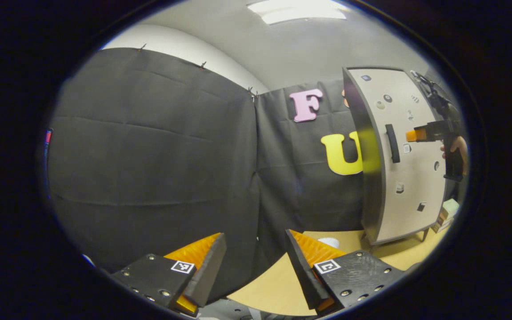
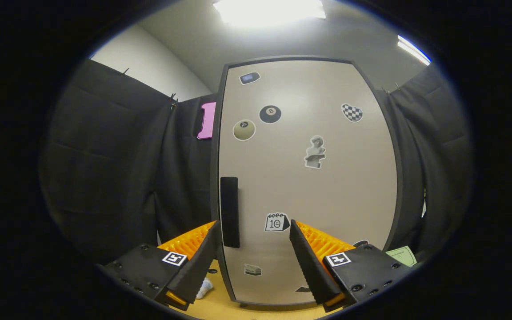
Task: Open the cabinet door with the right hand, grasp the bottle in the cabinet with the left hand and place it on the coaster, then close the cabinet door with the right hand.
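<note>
The cabinet (image 2: 318, 186) stands on the table with its beige, sticker-covered door shut, hiding what is inside. Its black vertical handle (image 2: 230, 212) sits at the door's left edge. My right gripper (image 2: 254, 249) is open just in front of the door, and the handle lies between its fingers, close to the left one, untouched. In the left gripper view the cabinet (image 1: 409, 178) is at the far right, with the handle (image 1: 392, 143) and the right gripper (image 1: 410, 135) held up by a hand (image 1: 459, 149). My left gripper (image 1: 256, 253) is open and empty, facing the black cloth.
The wooden table (image 1: 278, 286) runs under both grippers. A small white object (image 1: 330, 242) lies on it left of the cabinet. Small boxes (image 1: 447, 213) sit beside the cabinet's right side, and a green paper (image 2: 401, 255) lies at its right foot.
</note>
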